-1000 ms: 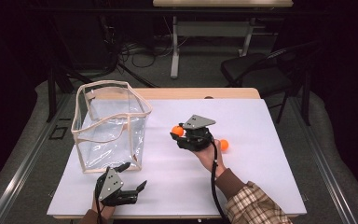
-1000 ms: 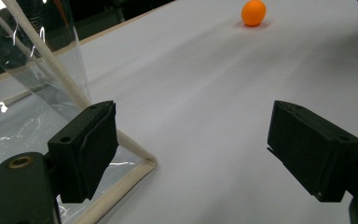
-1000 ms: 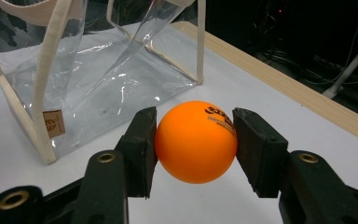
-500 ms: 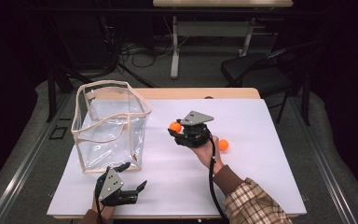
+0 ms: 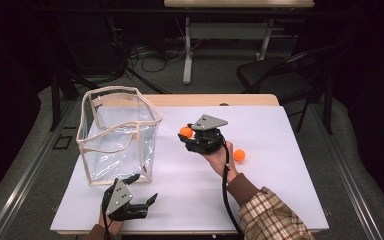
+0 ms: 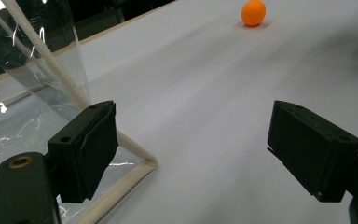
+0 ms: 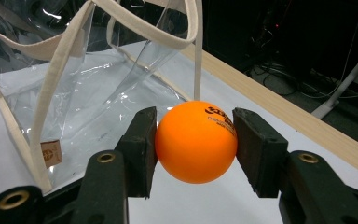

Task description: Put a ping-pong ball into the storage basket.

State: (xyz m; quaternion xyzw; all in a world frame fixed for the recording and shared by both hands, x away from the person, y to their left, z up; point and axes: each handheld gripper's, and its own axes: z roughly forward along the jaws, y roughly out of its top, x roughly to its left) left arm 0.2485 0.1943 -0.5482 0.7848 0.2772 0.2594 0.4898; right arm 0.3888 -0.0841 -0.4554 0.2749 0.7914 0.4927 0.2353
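Orange ball (image 7: 196, 142), gripped beside clear bag (image 5: 117, 134).
Right gripper (image 7: 193, 144): fingers clamped on ball. Left gripper (image 6: 191, 154): fingers wide apart, empty, over counter (image 5: 280, 150).

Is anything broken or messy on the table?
Nothing looks broken or spilled. The clear bag stands upright, one orange ball is gripped in the right gripper, and a second ball lies loose on the white table.

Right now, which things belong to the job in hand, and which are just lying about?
In the job:
- held ball, clamped in the right gripper
- clear bag, open beside it
- second ball, loose on the table

Lying about:
- left gripper, open, idle
- chair behind the table
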